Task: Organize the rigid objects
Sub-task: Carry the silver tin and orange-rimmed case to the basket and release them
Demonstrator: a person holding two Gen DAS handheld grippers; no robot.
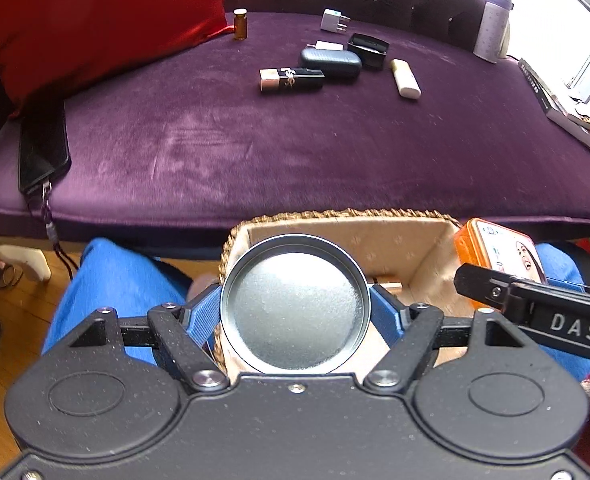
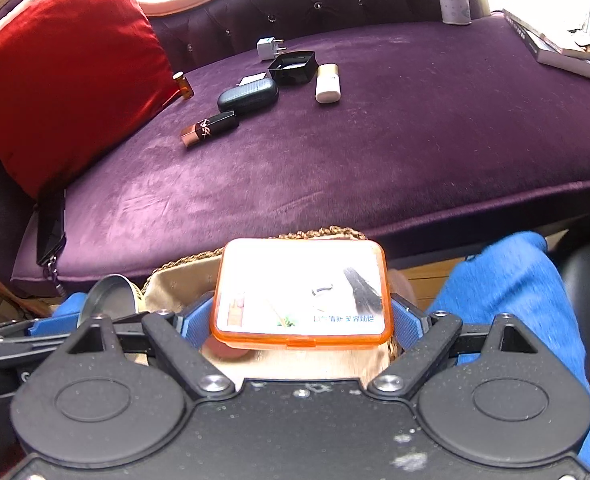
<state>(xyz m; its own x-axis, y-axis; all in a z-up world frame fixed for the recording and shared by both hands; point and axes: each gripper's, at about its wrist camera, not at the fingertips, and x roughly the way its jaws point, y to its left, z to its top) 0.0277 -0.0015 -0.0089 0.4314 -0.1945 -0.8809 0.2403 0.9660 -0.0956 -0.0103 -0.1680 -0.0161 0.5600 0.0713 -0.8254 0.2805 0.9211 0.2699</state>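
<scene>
left gripper (image 1: 295,312): blue pads clamp round silver metal tin (image 1: 293,304), held over woven fabric-lined basket (image 1: 335,216) | right gripper (image 2: 301,316): clamps flat orange plastic box (image 2: 301,294) over same basket | far: black-and-gold lipstick tube (image 1: 291,79), dark oval case (image 1: 330,63) on purple velvet cushion (image 1: 295,148)

A purple sofa (image 1: 295,148) fills the view. At its left end leans a red cushion (image 1: 95,20), with a black phone (image 1: 43,148) lying just below the cushion.
</scene>
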